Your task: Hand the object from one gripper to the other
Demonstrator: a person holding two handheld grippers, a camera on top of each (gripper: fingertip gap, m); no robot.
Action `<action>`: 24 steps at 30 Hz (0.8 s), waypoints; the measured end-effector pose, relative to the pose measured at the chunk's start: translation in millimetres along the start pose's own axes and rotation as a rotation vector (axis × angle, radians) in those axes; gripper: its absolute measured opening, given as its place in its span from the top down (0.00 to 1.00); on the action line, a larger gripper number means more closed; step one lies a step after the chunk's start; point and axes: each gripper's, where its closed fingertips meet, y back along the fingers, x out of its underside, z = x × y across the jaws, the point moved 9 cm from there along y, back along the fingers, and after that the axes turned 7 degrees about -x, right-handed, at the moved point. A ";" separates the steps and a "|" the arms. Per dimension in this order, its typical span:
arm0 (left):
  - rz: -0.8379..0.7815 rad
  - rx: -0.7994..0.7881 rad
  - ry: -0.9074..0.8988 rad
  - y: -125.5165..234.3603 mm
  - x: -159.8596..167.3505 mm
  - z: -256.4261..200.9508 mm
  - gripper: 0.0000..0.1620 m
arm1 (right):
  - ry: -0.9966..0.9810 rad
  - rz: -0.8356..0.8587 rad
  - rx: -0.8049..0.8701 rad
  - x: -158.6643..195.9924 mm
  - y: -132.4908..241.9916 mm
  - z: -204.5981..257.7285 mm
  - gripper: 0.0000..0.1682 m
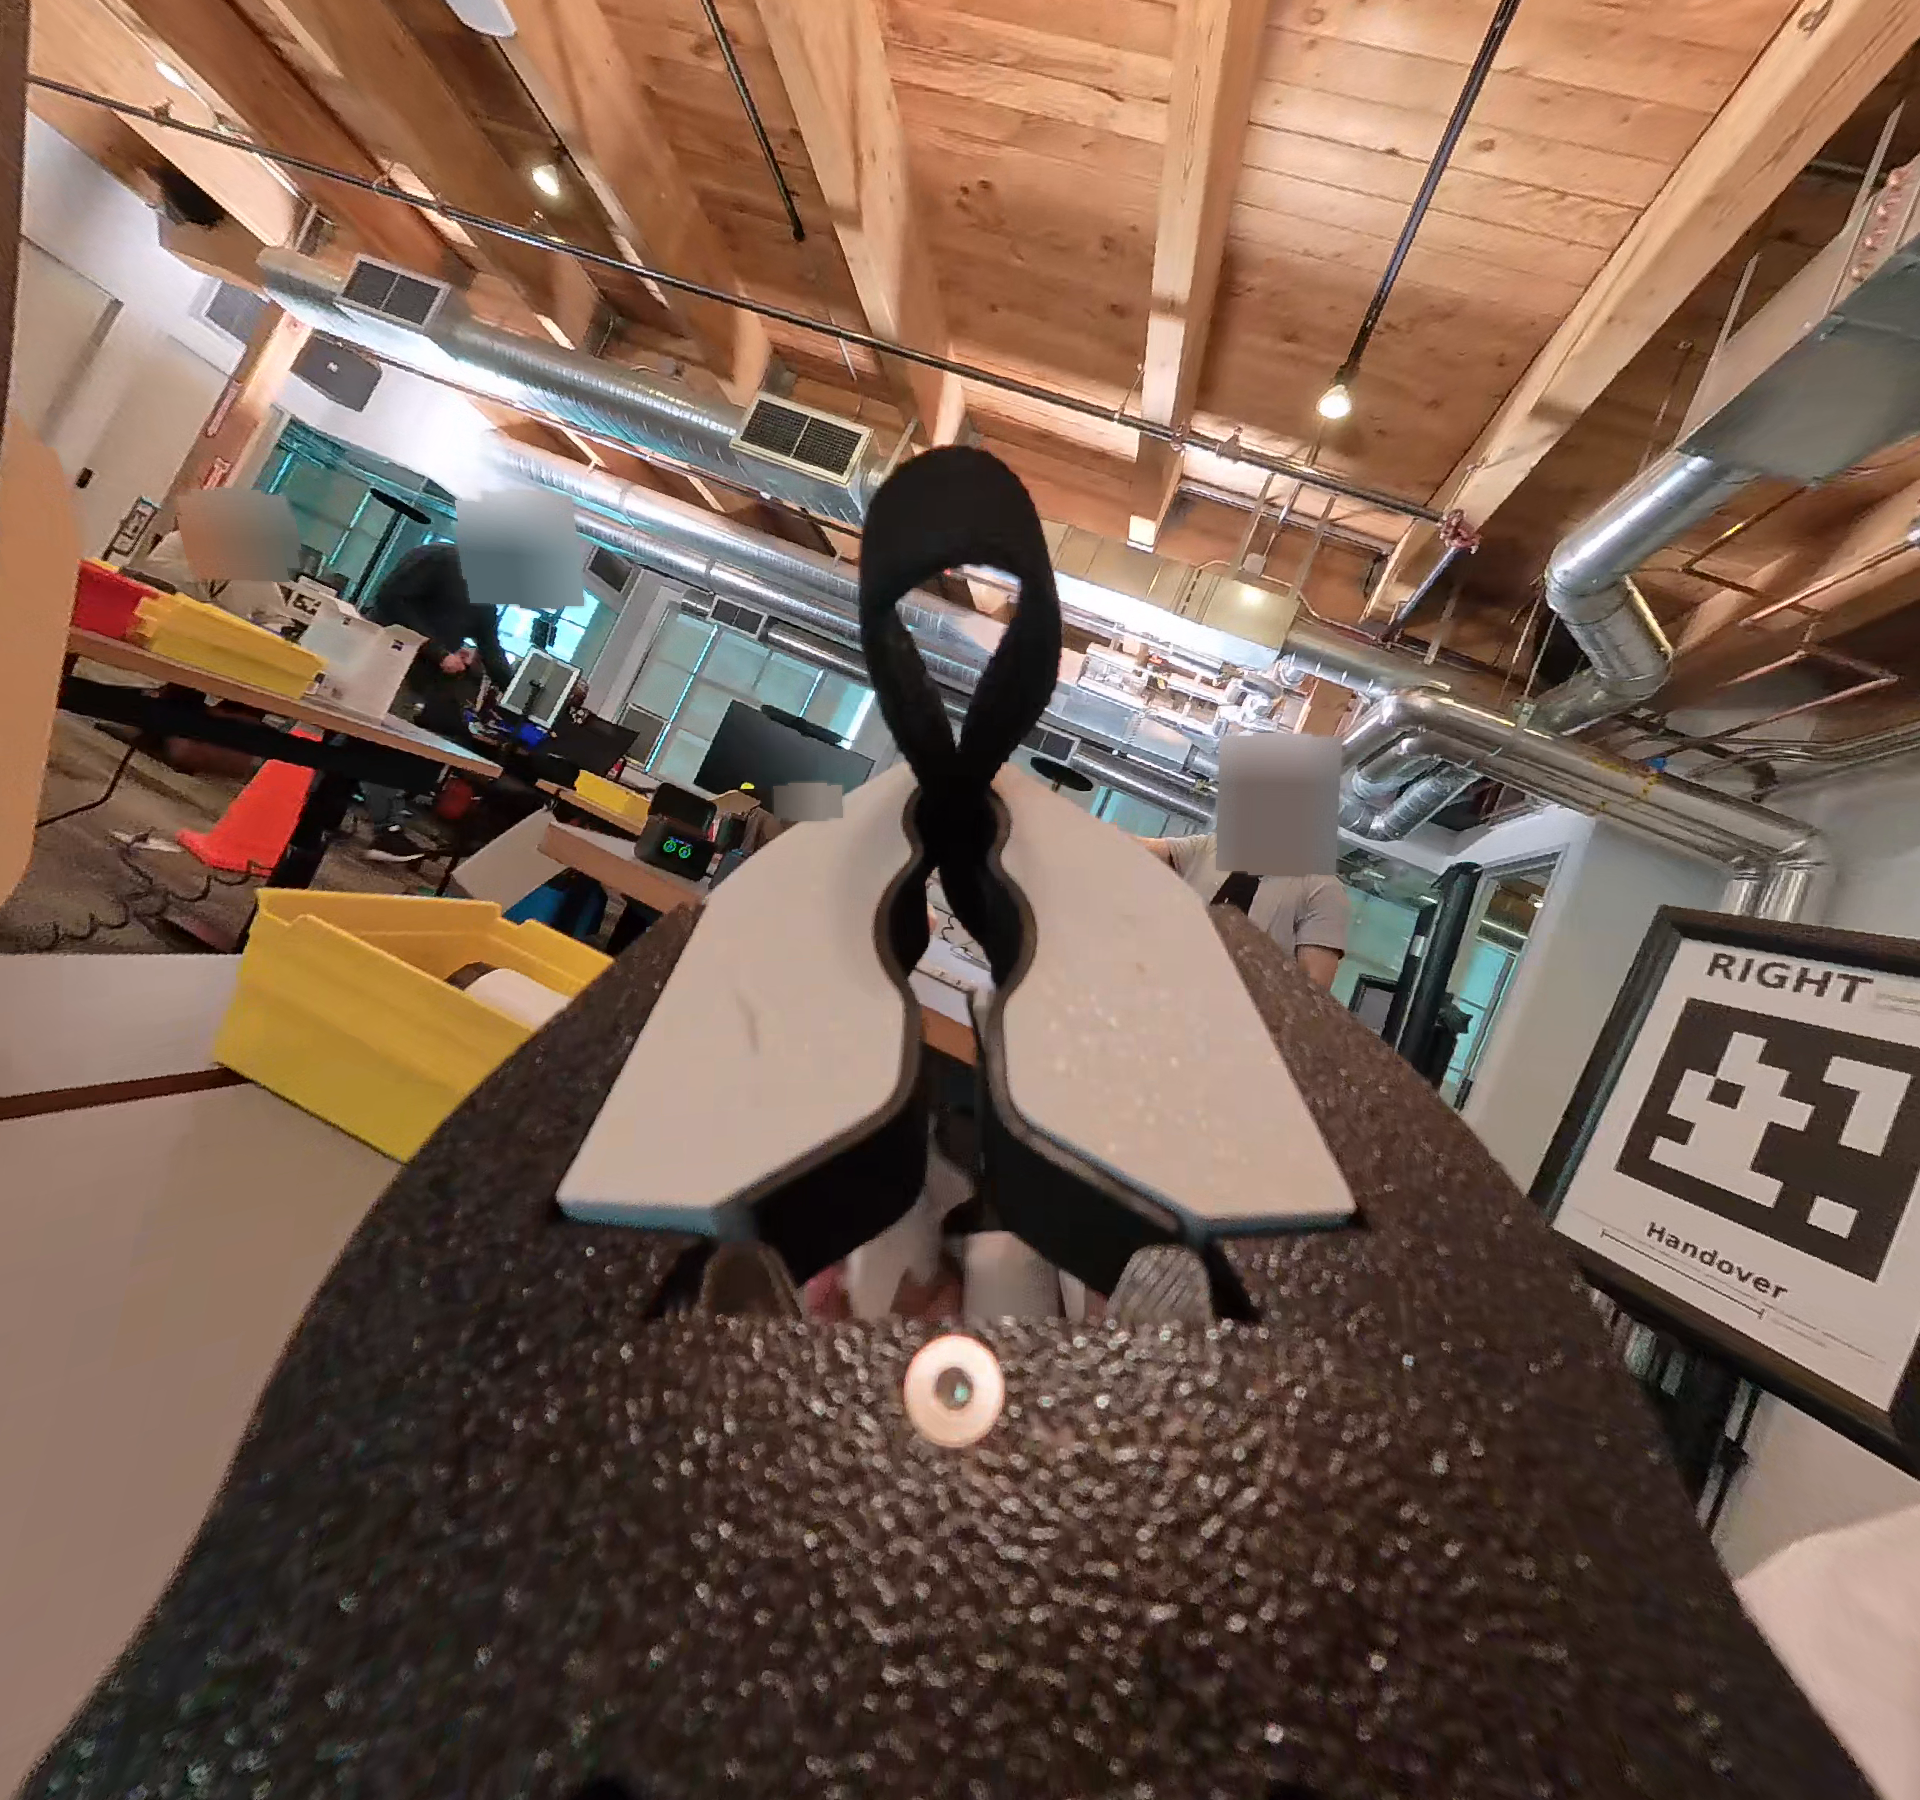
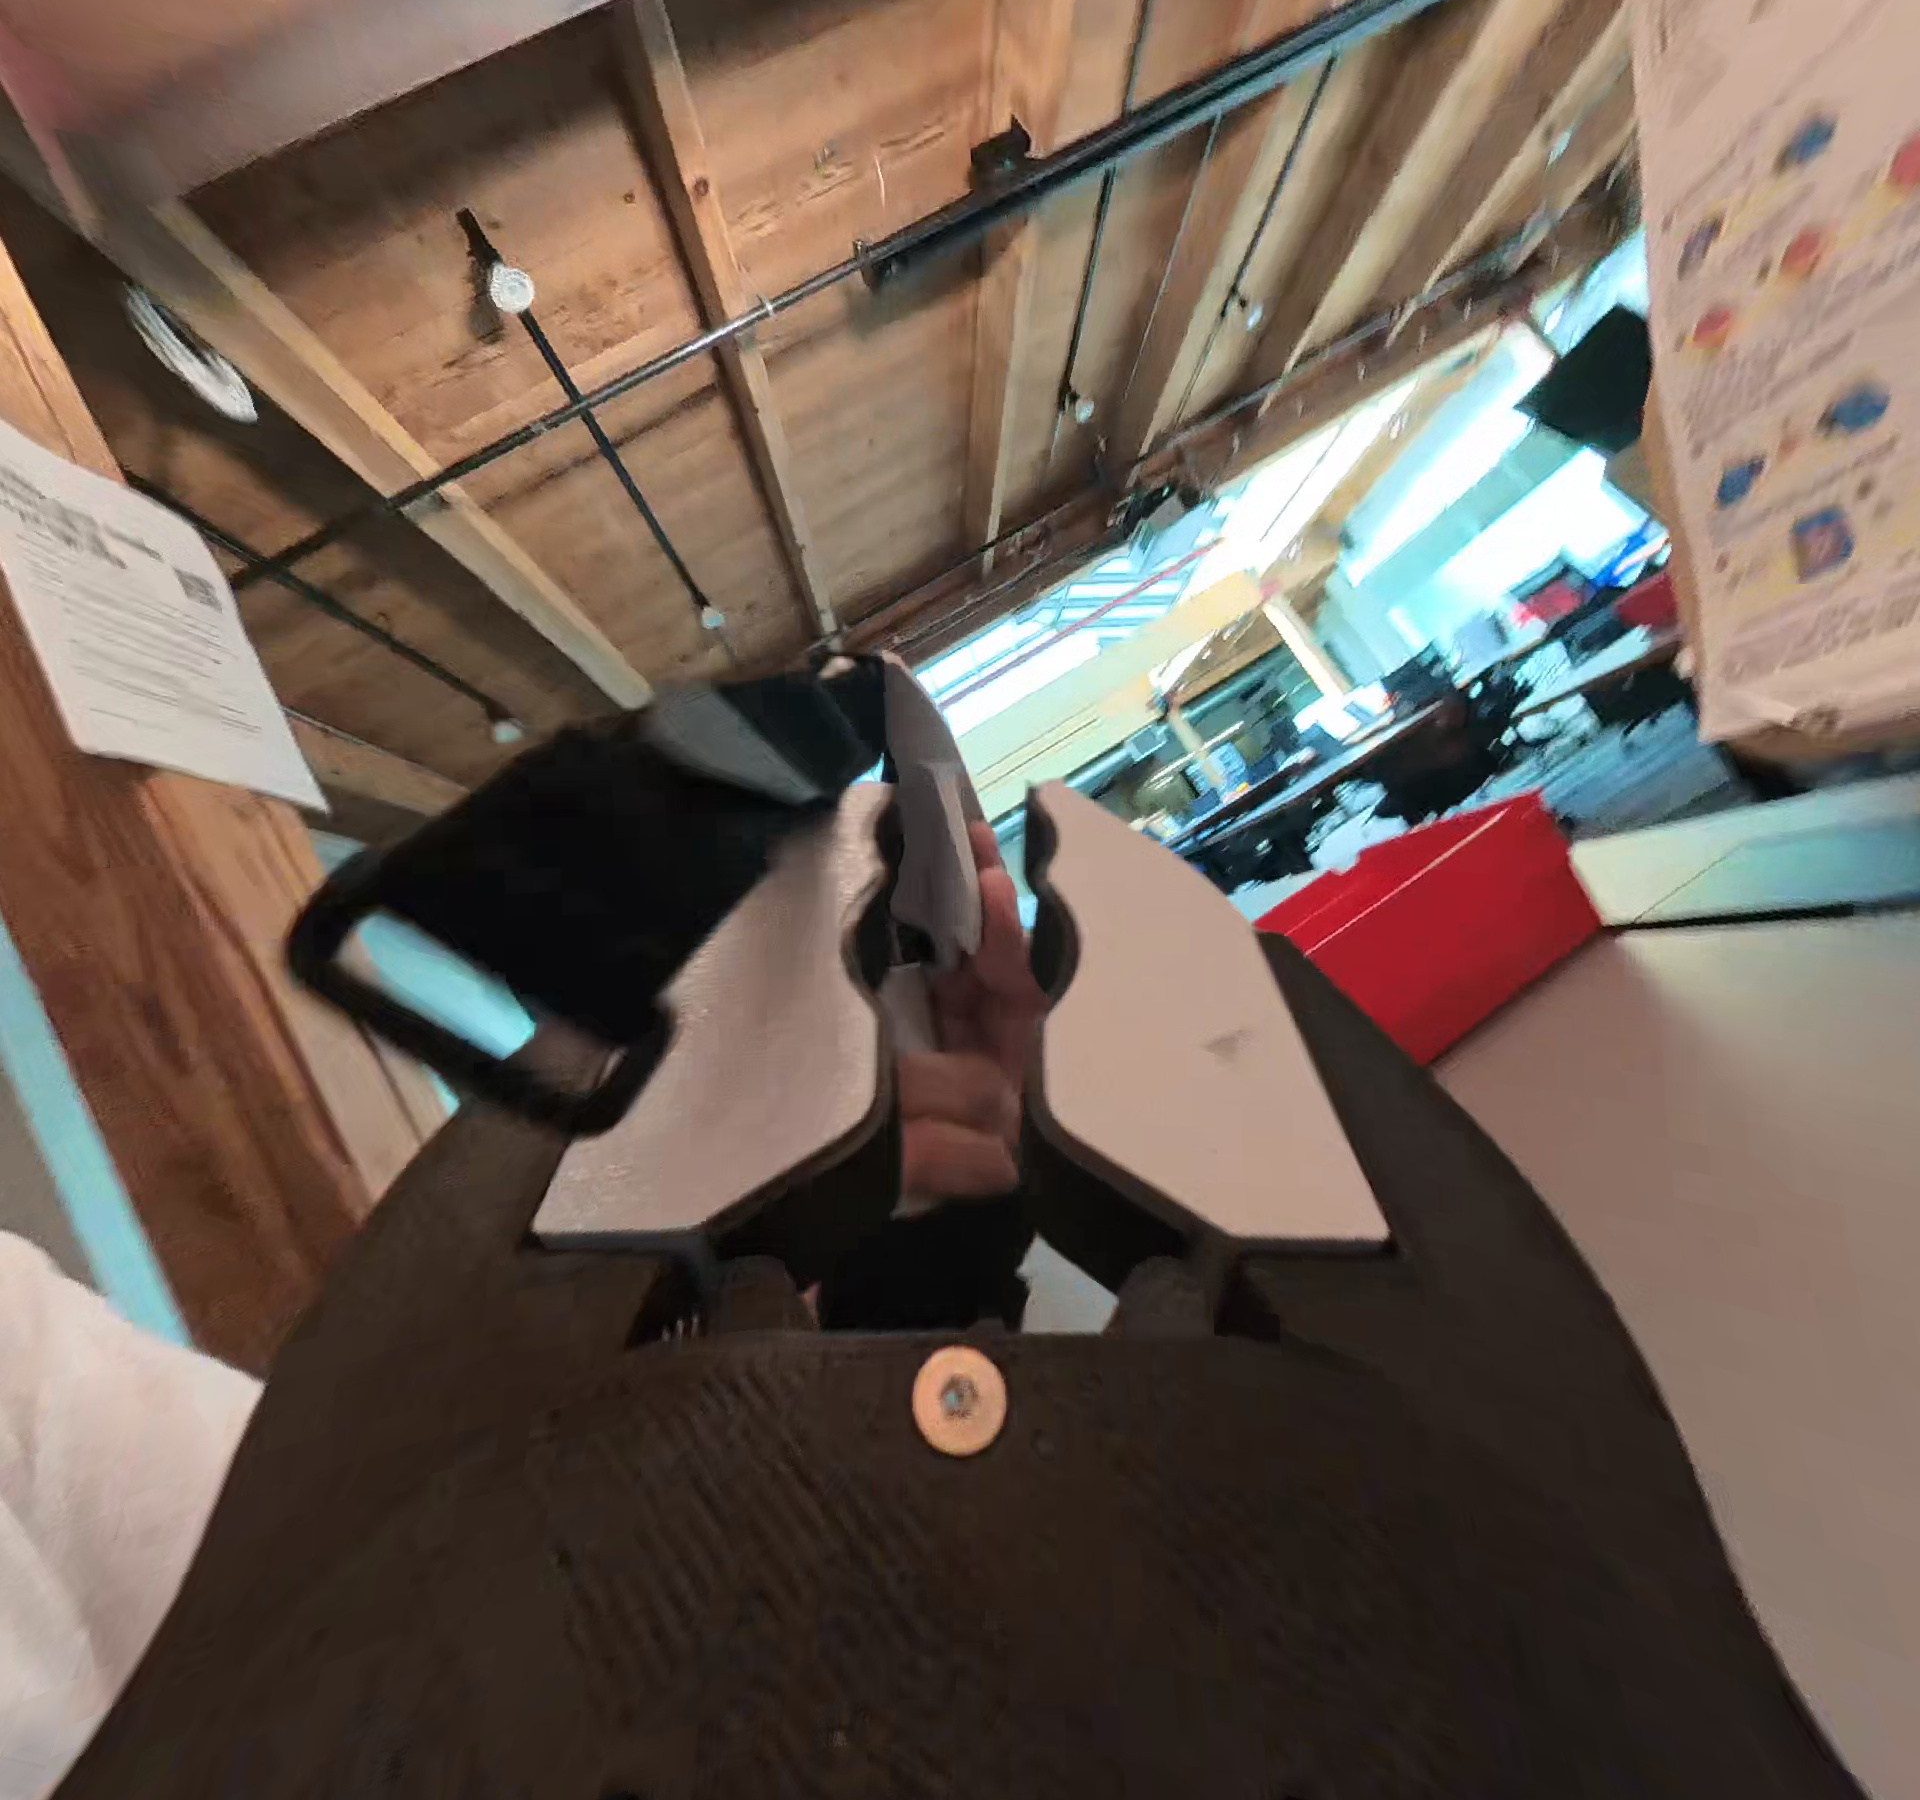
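A black elastic band (image 1: 956, 545) is twisted into a loop that stands up above my left gripper (image 1: 956, 805). The left gripper is shut on the band's crossed lower part and points up toward the wooden ceiling. My right gripper (image 2: 961, 815) is open with nothing between its grey fingers (image 2: 1174, 1023). Through the gap I see a person's hand (image 2: 977, 1012). Just beyond the right gripper's tips is the left gripper (image 2: 540, 919), blurred, as a black body with a pale finger edge. I cannot make out the band in the right wrist view.
A yellow bin (image 1: 384, 1002) sits on the white table (image 1: 156, 1283) at left, and a framed marker sign (image 1: 1745, 1158) stands at right. A red bin (image 2: 1444, 929) and a printed cardboard box (image 2: 1797, 348) are at the right. A wooden post (image 2: 135, 919) is at left. Tip to tip, the grippers are about 6 cm apart.
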 end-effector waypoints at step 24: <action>-0.007 -0.041 -0.047 3.1 12.9 -2.7 0.95 | 0.508 0.178 0.045 -12.6 3.3 15.4 0.97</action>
